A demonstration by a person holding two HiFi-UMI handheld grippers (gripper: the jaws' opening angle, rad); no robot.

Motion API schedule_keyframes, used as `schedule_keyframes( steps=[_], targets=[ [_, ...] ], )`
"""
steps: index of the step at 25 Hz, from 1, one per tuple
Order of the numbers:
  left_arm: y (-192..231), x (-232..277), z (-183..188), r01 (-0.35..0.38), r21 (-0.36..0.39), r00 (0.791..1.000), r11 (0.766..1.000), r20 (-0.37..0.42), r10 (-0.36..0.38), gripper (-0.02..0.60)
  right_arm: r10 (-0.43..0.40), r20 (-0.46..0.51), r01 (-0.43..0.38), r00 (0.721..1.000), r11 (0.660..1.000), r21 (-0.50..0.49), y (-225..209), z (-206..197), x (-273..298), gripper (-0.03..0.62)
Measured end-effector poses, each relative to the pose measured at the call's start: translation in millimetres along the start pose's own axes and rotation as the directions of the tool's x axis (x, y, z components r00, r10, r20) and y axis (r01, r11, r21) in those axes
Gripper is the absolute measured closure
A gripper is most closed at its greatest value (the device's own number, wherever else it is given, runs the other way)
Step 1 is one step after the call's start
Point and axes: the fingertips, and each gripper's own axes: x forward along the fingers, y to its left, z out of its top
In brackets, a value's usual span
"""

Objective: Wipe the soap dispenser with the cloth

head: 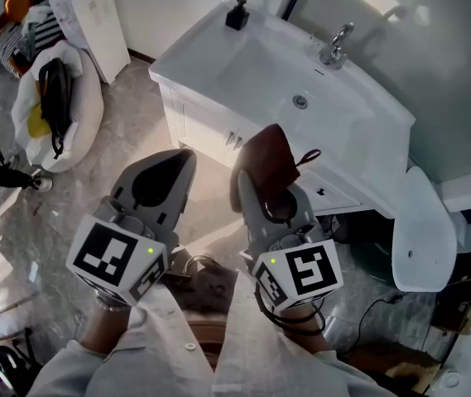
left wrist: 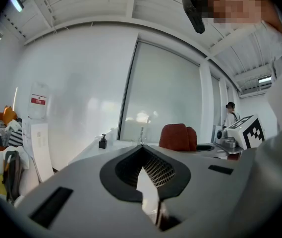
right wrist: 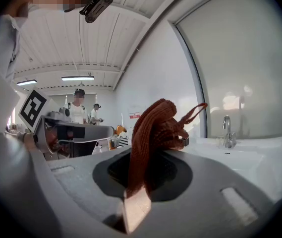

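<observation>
The black soap dispenser (head: 236,13) stands on the far left corner of the white sink counter (head: 194,48); the left gripper view shows the soap dispenser (left wrist: 102,142) small and far off. My right gripper (head: 250,172) is shut on a brown cloth (head: 271,157), held in front of the vanity, well short of the dispenser. In the right gripper view the cloth (right wrist: 153,130) stands up from the right gripper (right wrist: 147,158), a loop hanging off it. My left gripper (head: 184,162) is beside it, shut and holding nothing; the left gripper (left wrist: 141,150) points toward the sink.
A chrome faucet (head: 334,45) stands behind the basin (head: 300,101). A white toilet (head: 422,226) is to the right of the vanity. A white bag with a black strap (head: 56,106) and a white cabinet (head: 94,23) stand at the left. People (right wrist: 77,110) stand far behind.
</observation>
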Motion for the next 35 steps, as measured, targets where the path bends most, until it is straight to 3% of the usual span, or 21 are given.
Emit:
schedule_keyframes(
  steps=[16,35],
  targets=[
    [101.0,43.8,20.9,0.131,0.011,0.991,0.991,-0.034,-0.13,0.577,-0.14,-0.012,0.141,0.99,0.989,0.038,-3.5,18.5,100.4,0.539],
    [206.0,44.6,30.0,0.257,0.0,0.966,0.966,-0.023,-0.257,0.577,-0.277,-0.008,0.277,0.961,0.96,0.024,37.7,34.2,190.9,0.539]
  ],
)
